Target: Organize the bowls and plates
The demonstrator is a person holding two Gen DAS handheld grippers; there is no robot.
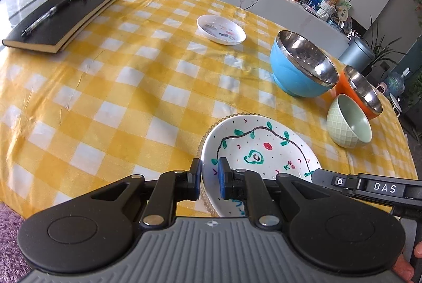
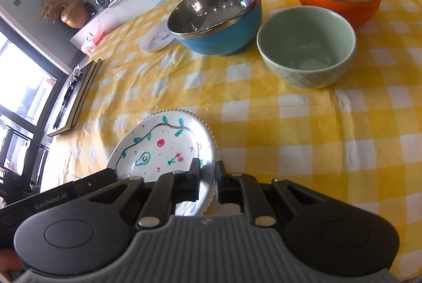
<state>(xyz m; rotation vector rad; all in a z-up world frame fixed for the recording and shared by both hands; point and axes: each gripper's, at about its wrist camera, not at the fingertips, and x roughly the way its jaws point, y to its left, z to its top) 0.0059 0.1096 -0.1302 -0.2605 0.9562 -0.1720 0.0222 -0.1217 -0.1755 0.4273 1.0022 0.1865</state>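
Pinched on the painted plate (image 1: 261, 151), our left gripper (image 1: 209, 177) bites its seven-o'clock rim. Right view: our right gripper (image 2: 207, 177) nips the plate's five-o'clock rim. Uneven lifting could tip it onto the tablecloth (image 2: 303, 151).

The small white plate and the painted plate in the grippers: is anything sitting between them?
No. In the left wrist view only bare checked tablecloth lies between small white plate and painted plate.
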